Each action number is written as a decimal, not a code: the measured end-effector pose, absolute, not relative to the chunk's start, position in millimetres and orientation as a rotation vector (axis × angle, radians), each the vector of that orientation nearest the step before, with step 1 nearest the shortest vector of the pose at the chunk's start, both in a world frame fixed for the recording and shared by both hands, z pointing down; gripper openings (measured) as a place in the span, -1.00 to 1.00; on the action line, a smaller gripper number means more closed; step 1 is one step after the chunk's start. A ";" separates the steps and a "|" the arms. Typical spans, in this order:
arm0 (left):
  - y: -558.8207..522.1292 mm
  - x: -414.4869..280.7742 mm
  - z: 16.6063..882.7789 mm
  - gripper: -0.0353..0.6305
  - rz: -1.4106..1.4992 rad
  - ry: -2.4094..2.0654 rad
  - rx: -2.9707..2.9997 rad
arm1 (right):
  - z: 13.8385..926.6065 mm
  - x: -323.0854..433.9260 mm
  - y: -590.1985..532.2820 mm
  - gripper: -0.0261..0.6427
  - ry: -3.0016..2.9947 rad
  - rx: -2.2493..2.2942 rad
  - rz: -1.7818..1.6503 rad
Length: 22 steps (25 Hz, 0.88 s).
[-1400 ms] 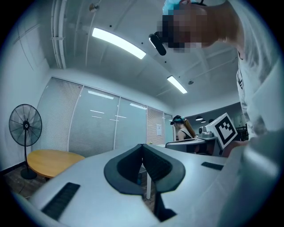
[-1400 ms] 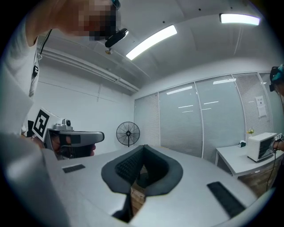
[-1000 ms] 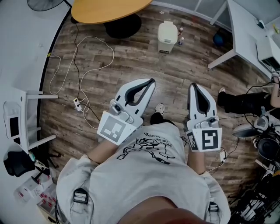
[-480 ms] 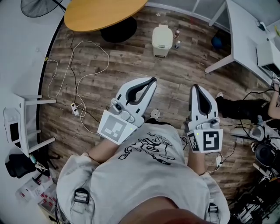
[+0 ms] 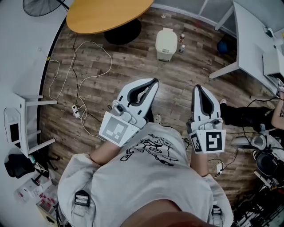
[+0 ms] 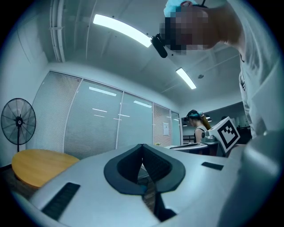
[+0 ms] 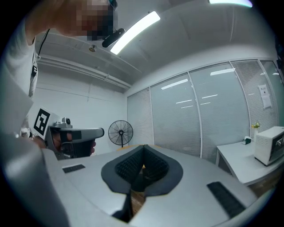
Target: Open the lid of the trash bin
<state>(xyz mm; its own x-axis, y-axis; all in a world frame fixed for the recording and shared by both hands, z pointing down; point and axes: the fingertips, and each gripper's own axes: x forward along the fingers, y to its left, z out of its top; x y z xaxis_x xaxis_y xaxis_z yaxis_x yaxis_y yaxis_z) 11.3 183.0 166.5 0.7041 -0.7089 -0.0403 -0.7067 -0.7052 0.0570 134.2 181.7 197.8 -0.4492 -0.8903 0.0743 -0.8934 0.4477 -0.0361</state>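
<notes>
The trash bin (image 5: 167,44) is a small cream box on the wooden floor at the top middle of the head view, lid down. Both grippers are held level at waist height, well short of it. My left gripper (image 5: 153,82) points toward the bin, its jaws together with nothing between them, as the left gripper view (image 6: 142,146) also shows. My right gripper (image 5: 197,88) is alongside, likewise shut and empty, its dark pads meeting in the right gripper view (image 7: 143,147). The bin does not show in either gripper view.
A round orange table (image 5: 106,13) stands left of the bin and a white desk (image 5: 253,40) to its right. Small bottles (image 5: 181,37) stand beside the bin. Cables (image 5: 80,75) and a power strip (image 5: 76,113) lie on the floor at the left. Another person's legs (image 5: 242,116) stretch out at the right.
The floor has slid down through the head view, so the bin sits slightly lower and nearer. Both grippers keep their pose and stay shut.
</notes>
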 end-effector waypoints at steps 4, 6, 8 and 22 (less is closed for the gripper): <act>157.9 3.6 167.2 -0.85 -0.113 -1.188 2.884 | 196.1 128.0 156.3 -0.90 -2.630 1.635 0.085; 140.1 1.2 168.1 -0.84 -0.122 -1.184 2.883 | 197.1 124.6 140.2 -0.90 -2.626 1.630 0.084; 121.1 -0.8 170.0 -0.84 -0.119 -1.181 2.875 | 198.8 121.5 122.6 -0.91 -2.619 1.617 0.082; -24.1 -31.2 173.9 -0.85 -0.108 -1.146 2.864 | 200.4 82.7 -26.1 -0.90 -2.596 1.580 0.108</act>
<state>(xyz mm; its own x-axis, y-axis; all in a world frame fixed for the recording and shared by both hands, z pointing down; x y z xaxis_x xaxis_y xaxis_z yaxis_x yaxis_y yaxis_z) -31.2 -24.1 173.9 0.7221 -0.6904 -0.0444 -0.6866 -0.7230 0.0765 82.7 -26.1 200.4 -0.4565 -0.8813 0.1226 -0.8884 0.4590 -0.0086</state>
